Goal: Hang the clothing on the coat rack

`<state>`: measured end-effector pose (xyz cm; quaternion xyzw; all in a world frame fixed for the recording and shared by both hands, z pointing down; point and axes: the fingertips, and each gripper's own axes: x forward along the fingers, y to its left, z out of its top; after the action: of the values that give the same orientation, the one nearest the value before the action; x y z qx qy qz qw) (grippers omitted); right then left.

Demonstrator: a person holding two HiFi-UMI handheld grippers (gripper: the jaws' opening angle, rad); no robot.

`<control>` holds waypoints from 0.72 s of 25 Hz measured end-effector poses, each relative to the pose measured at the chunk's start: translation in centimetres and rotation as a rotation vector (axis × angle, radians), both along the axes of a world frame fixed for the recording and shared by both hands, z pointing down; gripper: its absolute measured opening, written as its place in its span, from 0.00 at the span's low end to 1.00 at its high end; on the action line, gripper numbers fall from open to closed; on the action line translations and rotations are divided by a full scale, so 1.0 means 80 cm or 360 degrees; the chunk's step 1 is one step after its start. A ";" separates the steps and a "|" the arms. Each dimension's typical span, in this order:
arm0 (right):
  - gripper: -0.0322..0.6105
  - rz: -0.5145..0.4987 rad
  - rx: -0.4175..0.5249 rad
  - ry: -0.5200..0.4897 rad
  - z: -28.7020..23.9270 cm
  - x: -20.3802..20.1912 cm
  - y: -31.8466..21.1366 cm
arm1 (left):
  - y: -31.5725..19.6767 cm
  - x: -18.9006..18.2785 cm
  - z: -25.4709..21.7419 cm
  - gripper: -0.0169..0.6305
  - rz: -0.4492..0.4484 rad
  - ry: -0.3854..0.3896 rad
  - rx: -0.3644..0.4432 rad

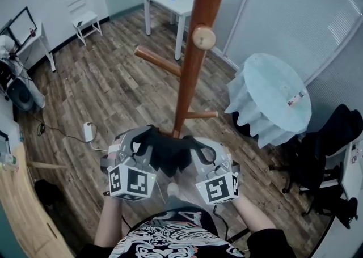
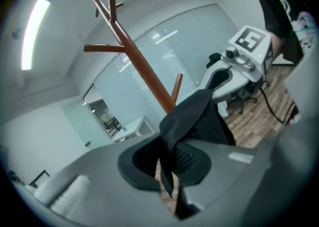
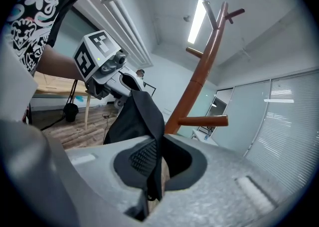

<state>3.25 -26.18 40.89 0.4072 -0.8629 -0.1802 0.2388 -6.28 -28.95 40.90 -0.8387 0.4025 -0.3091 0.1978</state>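
Observation:
A black garment (image 1: pixel 168 150) hangs stretched between my two grippers, just in front of the brown wooden coat rack (image 1: pixel 191 64). My left gripper (image 1: pixel 142 142) is shut on one edge of the cloth (image 2: pixel 185 121). My right gripper (image 1: pixel 198 148) is shut on the other edge (image 3: pixel 139 113). In the left gripper view the rack's pole (image 2: pixel 139 61) rises behind the cloth with pegs branching off. The right gripper view shows the pole (image 3: pixel 199 66) and a peg (image 3: pixel 202 120) close behind the cloth. A round-tipped peg (image 1: pixel 203 37) points toward me.
A round table with a pale blue cloth (image 1: pixel 272 97) stands to the right of the rack. Black office chairs (image 1: pixel 332 155) are at the far right. A white table (image 1: pixel 170 1) and white chair (image 1: pixel 85 20) stand at the back. A cable and power strip (image 1: pixel 88 132) lie on the wood floor.

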 end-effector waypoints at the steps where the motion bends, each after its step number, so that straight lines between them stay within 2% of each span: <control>1: 0.07 -0.0005 0.0008 -0.0006 -0.001 0.001 -0.003 | -0.004 0.002 -0.002 0.04 -0.0008 0.0006 -0.0001; 3: 0.07 -0.0009 0.0027 -0.0015 -0.004 0.003 -0.009 | -0.012 0.004 -0.006 0.04 -0.0020 0.0006 0.0004; 8: 0.07 -0.0011 0.0035 -0.0009 -0.004 0.009 -0.025 | -0.031 0.005 0.003 0.04 -0.0007 -0.0078 0.0024; 18: 0.07 -0.0071 -0.0011 0.0022 0.014 0.021 -0.049 | -0.061 0.017 0.028 0.04 -0.0035 -0.0077 -0.0039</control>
<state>4.90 -30.13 42.04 0.3857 -0.8708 -0.1854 0.2420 -4.88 -33.84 43.11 -0.8288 0.4030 -0.3365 0.1936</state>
